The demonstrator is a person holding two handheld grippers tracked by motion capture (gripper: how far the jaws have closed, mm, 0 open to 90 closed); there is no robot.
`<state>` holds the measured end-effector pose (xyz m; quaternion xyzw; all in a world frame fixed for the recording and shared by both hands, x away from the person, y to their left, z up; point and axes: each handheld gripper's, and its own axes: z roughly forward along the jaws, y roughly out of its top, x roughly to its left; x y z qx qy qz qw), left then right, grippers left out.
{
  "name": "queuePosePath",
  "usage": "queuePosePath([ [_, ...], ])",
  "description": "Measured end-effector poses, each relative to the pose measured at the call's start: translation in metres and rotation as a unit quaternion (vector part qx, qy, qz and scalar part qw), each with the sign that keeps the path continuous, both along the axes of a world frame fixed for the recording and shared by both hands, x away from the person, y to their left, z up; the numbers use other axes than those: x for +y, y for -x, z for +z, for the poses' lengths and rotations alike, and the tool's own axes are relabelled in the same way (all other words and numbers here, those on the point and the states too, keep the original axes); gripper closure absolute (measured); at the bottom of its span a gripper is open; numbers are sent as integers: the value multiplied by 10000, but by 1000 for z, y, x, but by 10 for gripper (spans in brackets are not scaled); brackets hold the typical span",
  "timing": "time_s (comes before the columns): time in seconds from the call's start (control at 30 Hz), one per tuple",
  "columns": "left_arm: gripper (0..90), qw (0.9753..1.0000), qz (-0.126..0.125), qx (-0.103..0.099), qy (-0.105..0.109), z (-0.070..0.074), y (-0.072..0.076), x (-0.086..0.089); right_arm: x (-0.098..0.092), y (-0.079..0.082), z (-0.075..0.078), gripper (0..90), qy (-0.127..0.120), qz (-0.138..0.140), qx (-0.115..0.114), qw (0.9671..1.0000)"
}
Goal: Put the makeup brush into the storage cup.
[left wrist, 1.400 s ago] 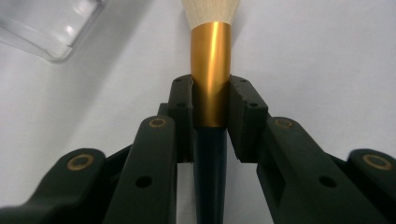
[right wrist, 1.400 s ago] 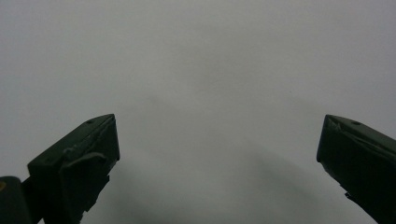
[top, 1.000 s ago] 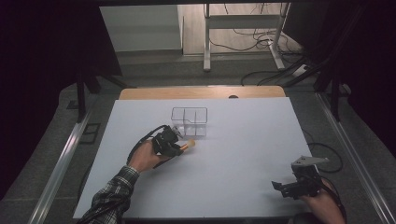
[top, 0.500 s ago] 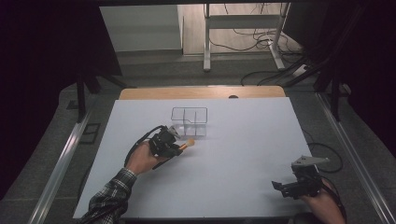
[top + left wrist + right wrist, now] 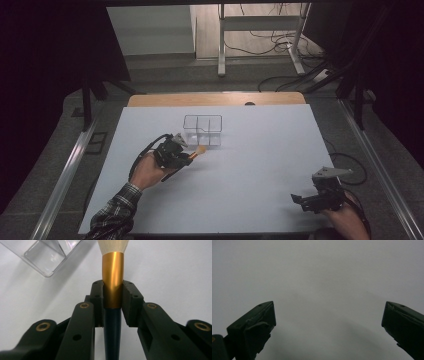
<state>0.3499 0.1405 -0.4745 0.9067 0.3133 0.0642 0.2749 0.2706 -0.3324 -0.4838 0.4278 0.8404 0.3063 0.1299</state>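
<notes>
Left claw (image 5: 112, 293) pinching brush (image 5: 112, 277) at gold band, bristles ahead. Brush axis points right-far toward clear box (image 5: 202, 130), just beyond tip. Right claw (image 5: 312, 202) spread, empty, well apart, near-right of table (image 5: 260, 165).

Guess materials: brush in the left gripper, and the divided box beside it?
Brush: the band looks like gold-toned metal, judging by its smooth streaked sheen; the handle is dark and glossy, lacquered wood or plastic, can't tell; the bristles are pale and fine, fibre type unclear. Divided box: clear hard plastic, probably acrylic, since the table shows through its walls and the edges glint.
</notes>
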Motion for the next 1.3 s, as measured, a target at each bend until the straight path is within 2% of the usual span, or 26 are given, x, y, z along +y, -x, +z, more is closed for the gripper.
queuePosePath([
  [0.23,732,9997,40,-86,230,7,5,6,0,0,0,0,-2,4,-8,10000],
  [0.67,731,9988,100,-178,453,13,16,12,0,0,1,0,-12,-5,-6,10000],
  [1.0,731,9957,229,-317,842,20,25,17,0,0,1,0,0,14,-17,10000],
  [1.1,732,9943,303,-433,925,23,28,19,0,0,1,0,-1,15,-21,10000],
  [1.3,731,9925,363,-490,1059,26,30,22,0,0,1,0,-7,17,-24,10000],
])
